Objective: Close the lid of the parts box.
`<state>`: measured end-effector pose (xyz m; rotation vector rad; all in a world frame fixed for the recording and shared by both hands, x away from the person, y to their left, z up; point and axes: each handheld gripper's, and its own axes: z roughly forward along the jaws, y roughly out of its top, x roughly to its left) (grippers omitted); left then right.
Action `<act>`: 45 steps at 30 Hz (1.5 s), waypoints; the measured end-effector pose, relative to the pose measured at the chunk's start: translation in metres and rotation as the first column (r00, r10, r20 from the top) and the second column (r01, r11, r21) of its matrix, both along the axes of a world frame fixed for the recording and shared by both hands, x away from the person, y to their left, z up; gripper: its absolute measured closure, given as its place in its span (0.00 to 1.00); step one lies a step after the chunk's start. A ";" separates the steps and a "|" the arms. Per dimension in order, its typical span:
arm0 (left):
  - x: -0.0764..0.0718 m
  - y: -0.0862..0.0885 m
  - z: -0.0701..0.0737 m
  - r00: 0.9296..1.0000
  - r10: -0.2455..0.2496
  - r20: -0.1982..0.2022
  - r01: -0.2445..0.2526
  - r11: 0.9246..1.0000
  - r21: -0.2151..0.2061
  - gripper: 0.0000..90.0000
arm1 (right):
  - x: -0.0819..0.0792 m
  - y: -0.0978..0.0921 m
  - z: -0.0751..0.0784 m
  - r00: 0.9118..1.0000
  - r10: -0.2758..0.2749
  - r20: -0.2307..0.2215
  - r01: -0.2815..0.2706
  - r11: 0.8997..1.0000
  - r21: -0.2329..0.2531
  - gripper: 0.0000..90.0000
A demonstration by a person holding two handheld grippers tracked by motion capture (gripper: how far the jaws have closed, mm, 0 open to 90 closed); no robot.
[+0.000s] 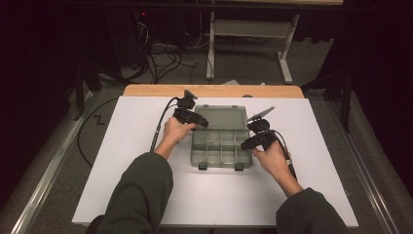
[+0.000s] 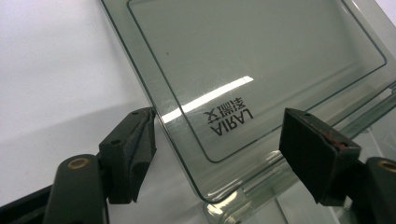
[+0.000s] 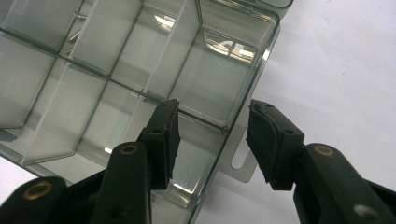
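A clear plastic compartment box (image 1: 221,151) lies open on the white board, its lid (image 1: 222,118) folded back on the far side. My left gripper (image 1: 197,119) is at the lid's left edge. In the left gripper view it (image 2: 217,144) stands open, and the lid's near corner (image 2: 261,51), printed with a logo, lies between the jaws. My right gripper (image 1: 248,141) is at the box's right wall. In the right gripper view it (image 3: 212,140) is open astride that wall (image 3: 243,112), with one jaw over a compartment and the other outside.
The white board (image 1: 146,195) covers a wooden table (image 1: 214,91). Two dark latches (image 1: 202,166) sit on the box's near edge. A small metal part (image 3: 77,28) lies in a far compartment. A slotted tab (image 3: 240,161) sticks out from the right wall. Cables and a frame stand on the floor beyond.
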<state>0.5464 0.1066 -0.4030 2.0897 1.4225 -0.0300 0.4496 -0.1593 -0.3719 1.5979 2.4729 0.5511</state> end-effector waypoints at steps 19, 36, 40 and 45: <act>0.000 -0.001 -0.003 1.000 -0.009 0.013 0.009 1.000 -0.007 0.35 | 0.001 0.001 0.001 1.000 -0.001 -0.008 0.001 1.000 -0.007 0.62; -0.008 0.007 0.014 0.995 -0.011 0.095 0.013 1.000 -0.026 0.44 | 0.000 0.002 0.001 1.000 -0.005 -0.003 0.005 1.000 -0.015 0.62; -0.011 0.009 0.019 0.993 -0.020 0.115 0.024 0.999 -0.030 0.46 | 0.000 0.002 0.001 1.000 -0.005 -0.001 0.005 1.000 -0.017 0.62; -0.014 0.011 0.025 0.990 -0.038 0.133 0.043 0.999 -0.034 0.47 | -0.001 0.003 0.001 1.000 -0.004 0.004 0.004 1.000 -0.021 0.62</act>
